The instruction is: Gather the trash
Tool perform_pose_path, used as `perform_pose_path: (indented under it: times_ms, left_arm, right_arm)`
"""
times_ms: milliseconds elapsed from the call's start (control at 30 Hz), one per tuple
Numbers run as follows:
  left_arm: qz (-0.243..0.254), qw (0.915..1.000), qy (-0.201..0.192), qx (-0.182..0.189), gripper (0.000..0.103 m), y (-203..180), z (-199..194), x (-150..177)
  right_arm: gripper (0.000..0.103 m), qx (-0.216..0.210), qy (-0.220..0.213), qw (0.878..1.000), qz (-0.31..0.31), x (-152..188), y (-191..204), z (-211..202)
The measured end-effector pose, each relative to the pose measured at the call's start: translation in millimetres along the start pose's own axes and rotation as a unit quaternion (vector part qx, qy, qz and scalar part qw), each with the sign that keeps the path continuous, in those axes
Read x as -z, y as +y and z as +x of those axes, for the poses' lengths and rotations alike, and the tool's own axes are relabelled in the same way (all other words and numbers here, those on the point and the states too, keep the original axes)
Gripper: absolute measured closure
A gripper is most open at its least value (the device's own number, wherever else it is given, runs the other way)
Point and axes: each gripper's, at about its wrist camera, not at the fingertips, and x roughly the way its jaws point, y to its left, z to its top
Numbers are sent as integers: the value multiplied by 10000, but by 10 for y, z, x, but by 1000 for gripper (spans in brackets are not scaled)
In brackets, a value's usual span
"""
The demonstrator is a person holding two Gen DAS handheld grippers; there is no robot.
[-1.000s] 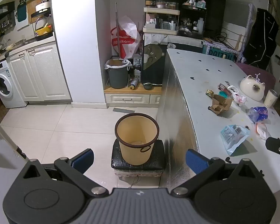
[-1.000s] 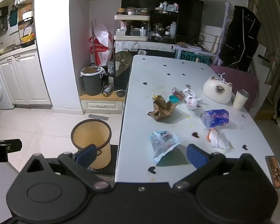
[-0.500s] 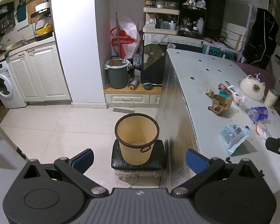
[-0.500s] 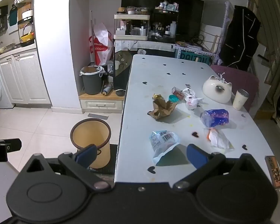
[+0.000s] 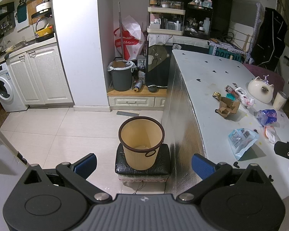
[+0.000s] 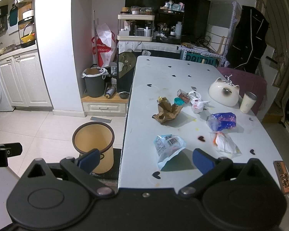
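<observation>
A tan waste bin (image 5: 141,140) with a dark rim stands on a black stool (image 5: 142,170) beside the white table (image 6: 163,73); it also shows in the right wrist view (image 6: 93,142). On the table lie a pale blue wrapper (image 6: 167,147), a crumpled brown paper bag (image 6: 166,111), a blue flowered packet (image 6: 222,121), a clear orange-marked wrapper (image 6: 224,142) and a white wrapper (image 6: 197,103). My left gripper (image 5: 143,165) is open and empty above the bin. My right gripper (image 6: 145,160) is open and empty at the table's near edge, by the blue wrapper.
A white cat-shaped dish (image 6: 223,94) and a cup (image 6: 247,103) stand at the table's right. A grey bin (image 5: 121,76) stands on a low wooden step by the wall. Kitchen cabinets (image 5: 40,75) and a washing machine (image 5: 2,88) are at left.
</observation>
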Motion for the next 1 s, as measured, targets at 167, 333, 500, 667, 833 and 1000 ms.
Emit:
perform_pose_path:
  times_ms: [167, 333, 500, 667, 833, 1000]
  left_arm:
    - [0, 10000, 3, -3, 0, 0, 1, 0]
    - [2, 10000, 5, -2, 0, 0, 1, 0]
    - [3, 10000, 4, -6, 0, -1, 0, 0]
    - [9, 10000, 8, 3, 0, -1, 1, 0]
    - [36, 10000, 13, 21, 0, -30, 9, -5]
    - [46, 10000, 16, 23, 0, -22, 9, -14]
  right_arm:
    - [0, 0, 2, 10000, -1, 2, 10, 5]
    - [0, -4, 4, 10000, -1, 11, 33, 26]
    - [0, -4, 9, 10000, -1, -2, 37, 30]
    - [0, -1, 13, 10000, -1, -1, 45, 34]
    - [0, -4, 17, 10000, -1, -1, 51, 38]
    - [0, 2, 16, 10000, 4, 4, 67, 46]
